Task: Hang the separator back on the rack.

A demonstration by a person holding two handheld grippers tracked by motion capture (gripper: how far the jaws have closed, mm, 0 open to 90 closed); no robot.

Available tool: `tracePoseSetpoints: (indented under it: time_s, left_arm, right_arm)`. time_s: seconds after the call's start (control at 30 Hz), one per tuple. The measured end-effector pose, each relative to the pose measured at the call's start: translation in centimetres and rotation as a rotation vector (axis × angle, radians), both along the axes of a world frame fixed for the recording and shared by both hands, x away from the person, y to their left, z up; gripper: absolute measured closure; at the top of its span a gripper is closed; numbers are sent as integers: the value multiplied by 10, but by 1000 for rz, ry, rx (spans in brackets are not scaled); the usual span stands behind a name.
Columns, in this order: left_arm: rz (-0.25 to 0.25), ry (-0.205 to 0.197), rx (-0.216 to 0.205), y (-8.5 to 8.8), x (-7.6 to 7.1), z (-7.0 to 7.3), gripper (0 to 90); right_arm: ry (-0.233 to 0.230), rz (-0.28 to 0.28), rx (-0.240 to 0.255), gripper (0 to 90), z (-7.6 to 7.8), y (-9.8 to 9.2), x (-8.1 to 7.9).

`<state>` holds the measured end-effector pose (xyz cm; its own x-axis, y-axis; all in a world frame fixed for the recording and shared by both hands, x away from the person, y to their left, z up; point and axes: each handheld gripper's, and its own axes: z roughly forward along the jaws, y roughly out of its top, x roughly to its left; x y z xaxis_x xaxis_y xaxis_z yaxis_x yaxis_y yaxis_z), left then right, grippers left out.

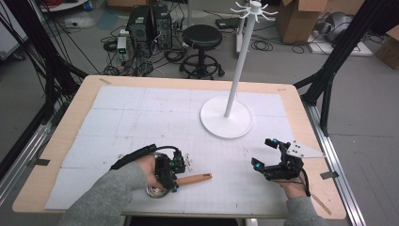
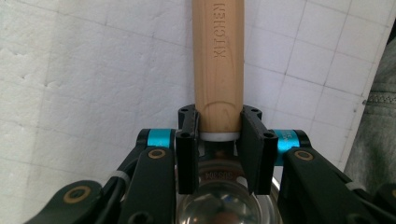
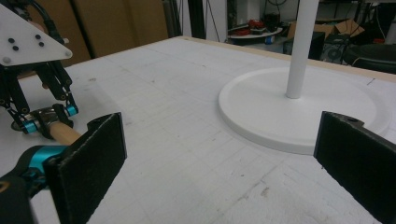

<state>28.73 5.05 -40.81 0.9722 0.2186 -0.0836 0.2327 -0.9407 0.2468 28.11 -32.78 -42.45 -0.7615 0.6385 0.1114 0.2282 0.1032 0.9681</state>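
Left gripper (image 2: pixel 219 144) clamps the wooden-handled ladle (image 2: pixel 218 60); right gripper (image 3: pixel 219 163) gapes before the white stand (image 3: pixel 299 107).

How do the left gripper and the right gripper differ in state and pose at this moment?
The left gripper has its jaws closed against a ladle's wooden handle; the right gripper stands wide open with nothing between its jaws. The left one sits over the ladle's metal bowl; the right one faces the white stand's base. Both rest low over the table.

Left hand-held gripper (image 1: pixel 176 165) seemingly clamped, right hand-held gripper (image 1: pixel 264 153) jaws wide apart
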Motion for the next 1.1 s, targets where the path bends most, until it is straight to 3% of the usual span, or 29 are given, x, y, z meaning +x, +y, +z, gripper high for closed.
tracePoseSetpoints:
  time_s: [0.2, 0.7, 1.1]
  left_arm:
    - [6, -19, -10, 3, 0, 3, 695]
    - [34, -50, -81, 14, 1, 16, 695]
    - [74, -65, -176, 23, 3, 28, 695]
  right_arm:
    - [4, 1, 0, 15, 0, 0, 1]
    - [1, -2, 1, 14, 0, 0, 0]
    - [3, 0, 6, 15, 0, -1, 0]
